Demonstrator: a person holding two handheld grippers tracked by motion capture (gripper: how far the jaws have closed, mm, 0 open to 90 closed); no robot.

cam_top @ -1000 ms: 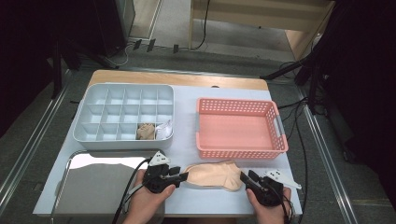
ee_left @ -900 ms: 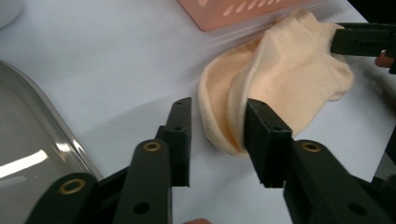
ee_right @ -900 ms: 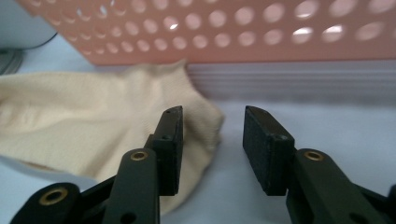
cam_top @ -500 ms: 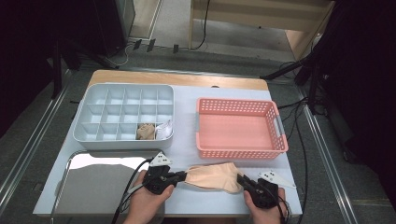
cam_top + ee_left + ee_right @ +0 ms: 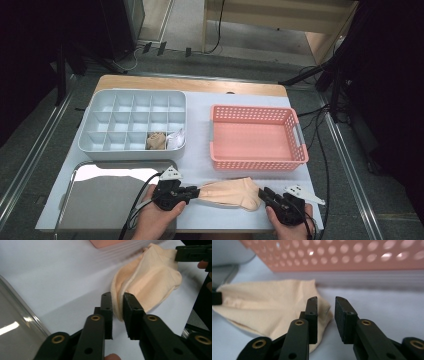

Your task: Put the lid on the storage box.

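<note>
Left gripper (image 5: 117, 312) was clamped on the sock (image 5: 147, 285) edge, the pinched fold partly hidden between its jaws. Right gripper (image 5: 325, 315) stood open a narrow gap, left jaw over the sock toe. Sock lay on the table (image 5: 200, 165) just before the pink basket (image 5: 255, 137).

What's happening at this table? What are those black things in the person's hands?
A person holds a two-jaw grabbing tool in each hand. The left tool pinches one end of a beige sock lying on the white table. The right tool sits open at the sock's other end, not gripping it. A pink basket sits just behind, and a compartment tray lies farther left.
</note>
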